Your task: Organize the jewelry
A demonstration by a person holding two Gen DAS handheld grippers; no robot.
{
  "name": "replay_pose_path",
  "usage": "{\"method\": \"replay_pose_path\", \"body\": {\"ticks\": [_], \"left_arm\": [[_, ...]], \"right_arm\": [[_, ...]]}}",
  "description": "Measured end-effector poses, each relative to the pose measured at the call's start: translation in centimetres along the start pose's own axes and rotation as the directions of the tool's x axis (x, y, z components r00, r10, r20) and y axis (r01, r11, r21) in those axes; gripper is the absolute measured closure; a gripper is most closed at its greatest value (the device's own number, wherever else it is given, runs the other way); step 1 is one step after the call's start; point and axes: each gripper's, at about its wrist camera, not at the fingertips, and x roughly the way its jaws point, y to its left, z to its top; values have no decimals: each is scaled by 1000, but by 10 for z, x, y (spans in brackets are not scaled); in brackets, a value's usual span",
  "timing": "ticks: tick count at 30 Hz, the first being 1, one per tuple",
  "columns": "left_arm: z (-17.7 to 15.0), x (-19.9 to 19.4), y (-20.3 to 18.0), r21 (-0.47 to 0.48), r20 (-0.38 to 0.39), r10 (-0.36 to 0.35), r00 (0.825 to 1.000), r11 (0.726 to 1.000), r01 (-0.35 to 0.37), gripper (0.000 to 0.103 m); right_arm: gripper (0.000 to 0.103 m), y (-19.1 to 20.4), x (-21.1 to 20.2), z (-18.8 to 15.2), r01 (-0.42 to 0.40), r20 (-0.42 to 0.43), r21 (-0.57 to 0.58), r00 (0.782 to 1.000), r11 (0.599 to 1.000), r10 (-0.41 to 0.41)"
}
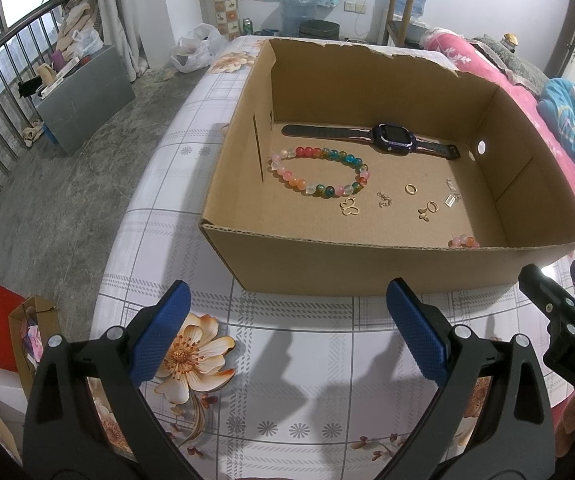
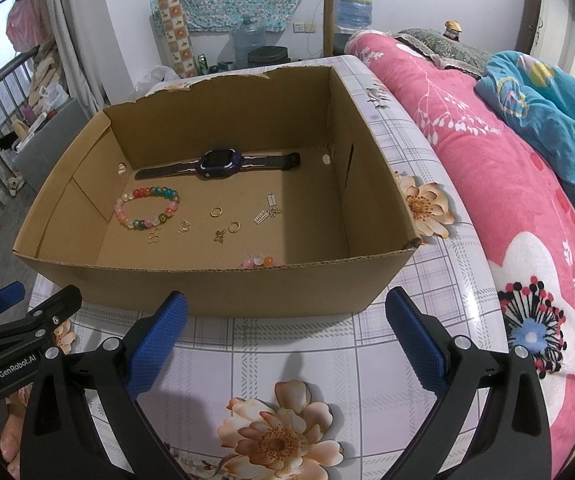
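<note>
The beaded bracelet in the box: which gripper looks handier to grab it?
Probably the left gripper: the beaded bracelet lies toward the box's left wall. Both grippers are open and outside it.

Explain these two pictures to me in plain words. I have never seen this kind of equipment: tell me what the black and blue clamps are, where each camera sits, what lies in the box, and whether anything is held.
The clamps are hand-held two-finger grippers, one in each of a person's hands. Each carries a camera looking forward along its fingers. One picture comes from the left gripper, the other from the right gripper. Both are open and hold nothing.

Ahead, on a flowered tablecloth, stands an open cardboard box. Inside lie a dark watch, a multicoloured bead bracelet, two small gold rings, a few small charms and, near the front wall, more beads, partly hidden. A pink blanket lies to the right.
</note>
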Motion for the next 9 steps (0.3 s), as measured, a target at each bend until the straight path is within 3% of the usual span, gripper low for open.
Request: {"method": "replay_pose_path", "body": {"ticks": [9], "left_arm": [[0,0,0,-1,-1,-2,1000,1000,2,8]], "right_arm": [[6,1,0,0,0,1,0,1000,1000,0]]}}
